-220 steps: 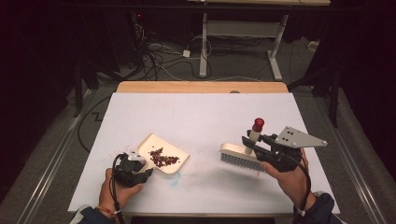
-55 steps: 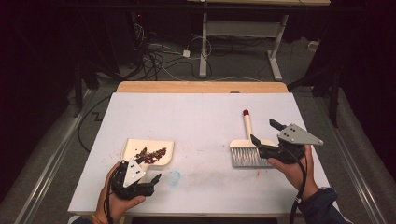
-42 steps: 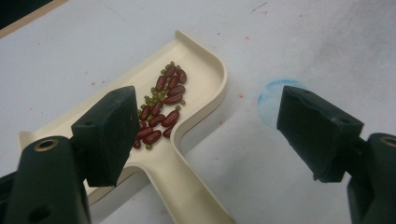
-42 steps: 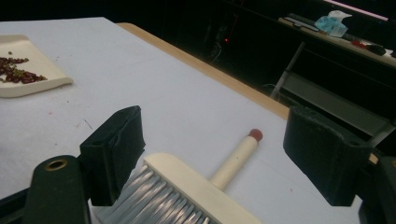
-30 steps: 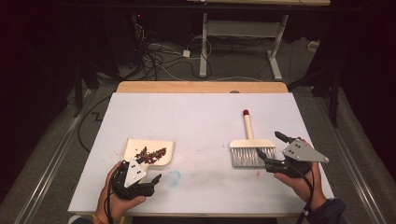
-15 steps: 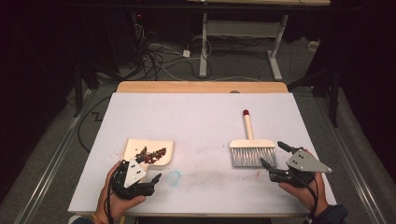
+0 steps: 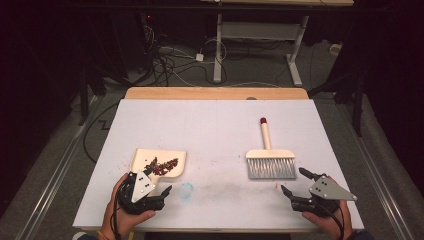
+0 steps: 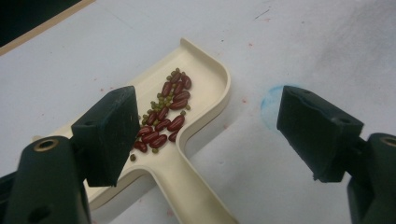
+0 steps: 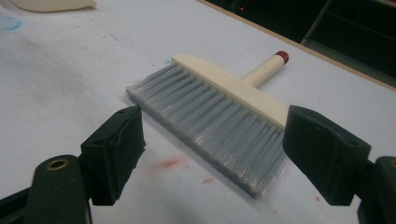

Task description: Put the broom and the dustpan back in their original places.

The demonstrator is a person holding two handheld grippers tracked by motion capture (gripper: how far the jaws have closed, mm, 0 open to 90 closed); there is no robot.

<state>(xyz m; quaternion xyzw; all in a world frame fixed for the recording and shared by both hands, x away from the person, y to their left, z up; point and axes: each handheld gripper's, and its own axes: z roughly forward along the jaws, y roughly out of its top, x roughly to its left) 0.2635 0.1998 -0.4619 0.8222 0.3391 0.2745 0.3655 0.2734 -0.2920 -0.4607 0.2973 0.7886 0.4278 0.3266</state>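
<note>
A white-topped bench (image 7: 215, 130) runs through the middle of the high view, with a strip of bare wood along its far edge. At the lower left of that view a hand (image 7: 122, 220) holds the left hand-held gripper (image 7: 161, 196), its jaws spread wide and holding nothing. Just above it in the frame lies a cream dustpan (image 7: 159, 162), flat on the bench, carrying a small heap of dark red beans (image 7: 161, 166) mixed with tiny green ones. In the left gripper view the dustpan's handle runs down toward the bottom centre between the two spread jaws, without touching either, and a faint blue ring mark (image 8: 270, 106) shows on the bench at the right, beside the right-hand jaw. At the lower right of the high view a hand (image 7: 327, 225) holds the right hand-held gripper (image 7: 296, 184), also spread and empty, with its grey three-cornered plate on top. Just above and left of it lies a brush (image 7: 269, 157) with grey bristles, a cream head and a cream handle tipped red, the handle pointing toward the far edge. In the right gripper view the bristles lie flat just beyond the jaws, apart from them, with reddish smudges (image 9: 170, 163) on the bench in front.
</note>
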